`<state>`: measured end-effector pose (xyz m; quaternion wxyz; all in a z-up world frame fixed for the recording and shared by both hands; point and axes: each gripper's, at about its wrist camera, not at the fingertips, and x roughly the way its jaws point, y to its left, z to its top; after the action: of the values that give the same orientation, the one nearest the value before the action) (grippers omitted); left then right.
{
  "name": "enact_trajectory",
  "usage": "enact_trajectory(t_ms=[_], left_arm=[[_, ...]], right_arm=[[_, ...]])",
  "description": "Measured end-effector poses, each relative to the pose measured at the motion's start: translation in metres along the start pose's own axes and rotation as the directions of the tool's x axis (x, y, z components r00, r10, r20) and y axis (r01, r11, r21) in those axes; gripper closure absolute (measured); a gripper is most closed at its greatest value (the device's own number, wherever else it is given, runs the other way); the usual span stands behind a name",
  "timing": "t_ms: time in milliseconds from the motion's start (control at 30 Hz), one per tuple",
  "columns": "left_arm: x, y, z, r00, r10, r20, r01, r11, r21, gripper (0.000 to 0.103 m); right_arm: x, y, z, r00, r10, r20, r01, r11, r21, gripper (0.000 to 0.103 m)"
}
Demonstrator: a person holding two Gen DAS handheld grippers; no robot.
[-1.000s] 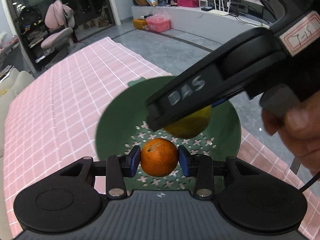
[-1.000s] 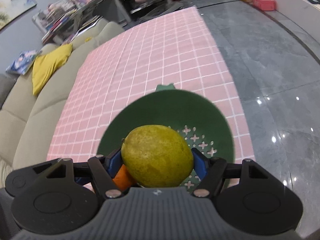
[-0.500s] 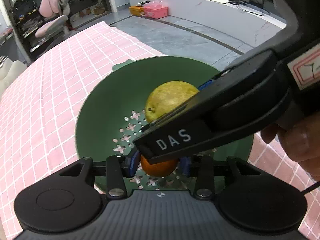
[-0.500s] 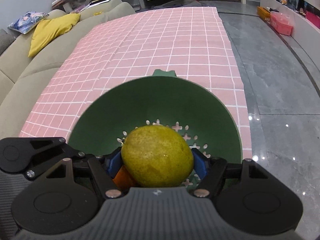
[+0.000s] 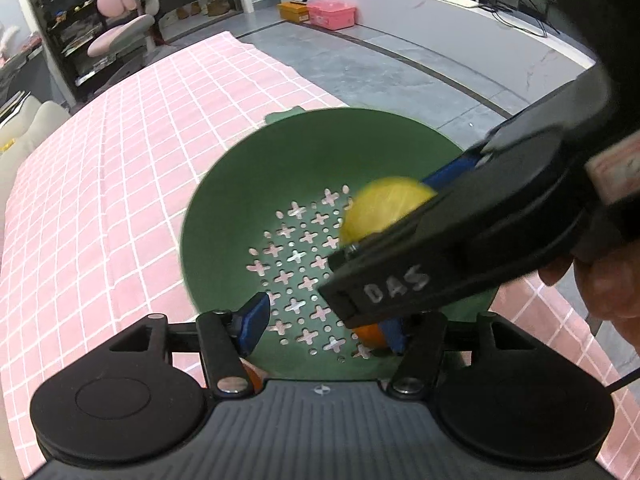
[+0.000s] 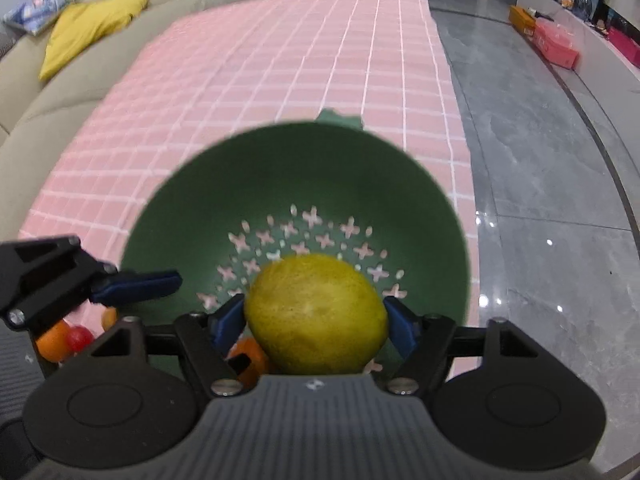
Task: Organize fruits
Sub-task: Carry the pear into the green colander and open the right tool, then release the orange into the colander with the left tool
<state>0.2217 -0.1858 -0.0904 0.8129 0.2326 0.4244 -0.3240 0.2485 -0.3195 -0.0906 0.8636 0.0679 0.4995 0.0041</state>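
Left wrist view: your left gripper stands spread over the green colander, its jaws having just been opening; the orange lies loose on the perforated floor near the right-hand finger, mostly hidden under the right gripper, so contact with that finger cannot be judged. The step in hand reads as release of fruit into the colander. The right gripper's body crosses directly above your left fingers, so lift the left only once that is out of the way. Right wrist view: your right gripper has just been opening, and the yellow-green citrus sits between its fingers, apparently freed, low inside the colander. Next, draw both grippers up and apart. More small fruits wait at lower left. The colander sits close to the counter's floor-side edge; the open room lies ahead and toward the sofa.
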Motion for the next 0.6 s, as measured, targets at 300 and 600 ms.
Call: enact_trajectory(t_ms=[300,600], left_arm=[[-0.059,0.024,-0.007,0.997,-0.005,0.08,0.017,0.989,-0.146,0.029],[-0.127,0.054,-0.07,0.995,0.075,0.071,-0.04,0.913,-0.406,0.027]], right_arm=[[-0.053,-0.019,0.009,0.986,0.001,0.164,-0.02,0.993,0.113,0.023],[-0.105,-0.016,-0.021,0.963,0.02,0.268,-0.062,0.987,0.15,0.028]])
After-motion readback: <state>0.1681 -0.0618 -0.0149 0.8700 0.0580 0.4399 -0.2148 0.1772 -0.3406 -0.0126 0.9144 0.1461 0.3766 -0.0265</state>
